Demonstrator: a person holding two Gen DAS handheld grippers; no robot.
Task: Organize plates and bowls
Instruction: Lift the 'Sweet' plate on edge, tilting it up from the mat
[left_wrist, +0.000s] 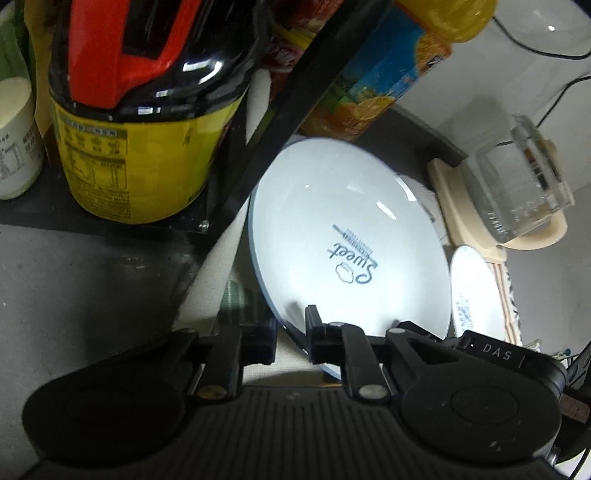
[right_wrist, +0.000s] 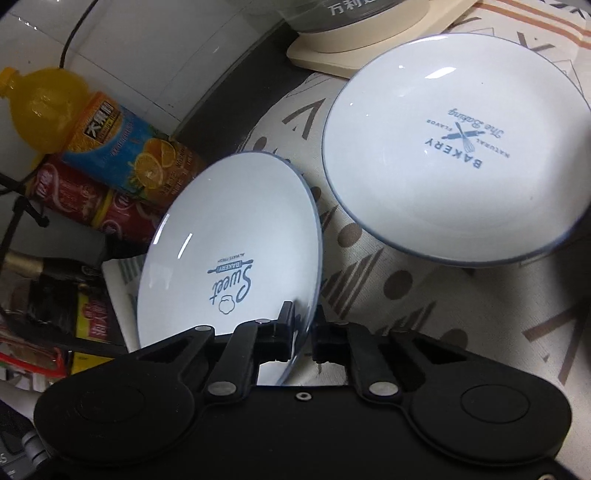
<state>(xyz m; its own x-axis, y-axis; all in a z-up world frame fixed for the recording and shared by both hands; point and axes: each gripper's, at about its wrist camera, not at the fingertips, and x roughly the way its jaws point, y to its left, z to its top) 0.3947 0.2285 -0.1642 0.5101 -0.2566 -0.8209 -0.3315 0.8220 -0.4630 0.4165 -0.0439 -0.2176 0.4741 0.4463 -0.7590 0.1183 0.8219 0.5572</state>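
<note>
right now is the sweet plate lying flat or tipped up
Tipped up: the Sweet plate stands tilted on edge above the patterned cloth, its rim pinched by the right gripper.

Right gripper (right_wrist: 303, 334) fingers clamp the tilted Sweet plate's (right_wrist: 229, 236) rim.

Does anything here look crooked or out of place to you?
Yes: the white blue-rimmed plate printed "Sweet" stands tilted on edge, both grippers clamped on its rim, while the matching "Bakery" plate sits on the patterned cloth. Nothing looks spilled or broken.
</note>
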